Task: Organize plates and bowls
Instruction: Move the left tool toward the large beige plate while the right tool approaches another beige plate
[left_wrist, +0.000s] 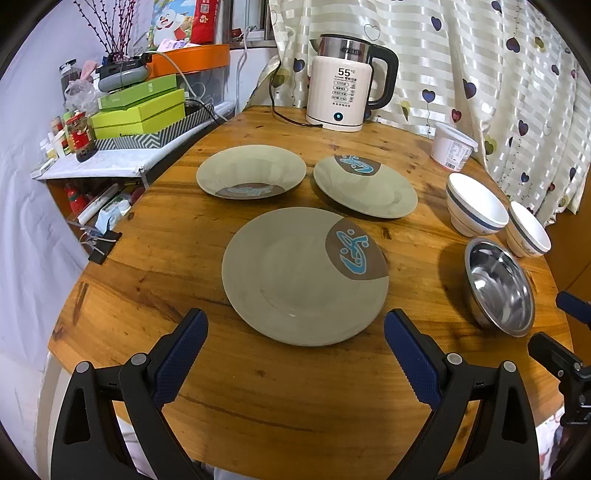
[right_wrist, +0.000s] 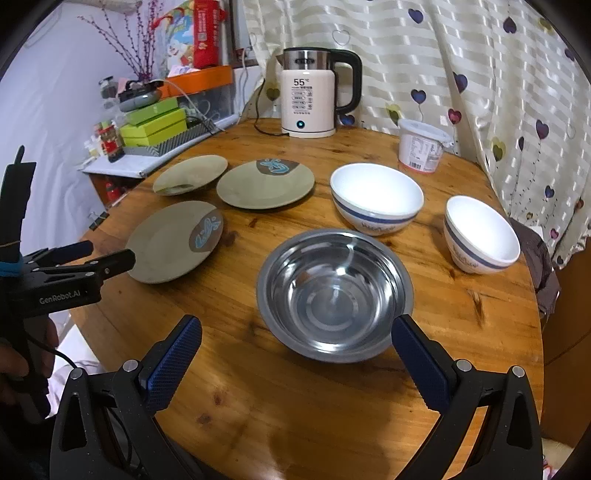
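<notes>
Broadly, the round wooden bench (left_wrist: 258, 387) carries everything, and both tools hover over its near edge. Largest of the crockery is the olive-green round plate with a brown patch and blue fish motif (left_wrist: 303, 277), lying flat just ahead of the left tool (left_wrist: 295, 332), whose blue-padded jaws stand wide apart and hold nothing. Beyond it sit two more such plates: a second green plate (left_wrist: 364, 190) ahead and to the right, and a third green plate (left_wrist: 251, 171) ahead and to the left (its motif faces the tool). A shiny stainless-steel bowl (right_wrist: 334, 291) rests directly ahead of the right tool (right_wrist: 295, 336), between its spread, empty jaws in the right wrist view. Farther ahead is a large white ceramic bowl with a blue band (right_wrist: 376, 199), and off to the right a small white bowl with a blue band (right_wrist: 480, 234), well apart from the steel one. At the far edge stand a cream electric kettle (left_wrist: 341, 92) and a white lidded plastic tub (right_wrist: 421, 146).
</notes>
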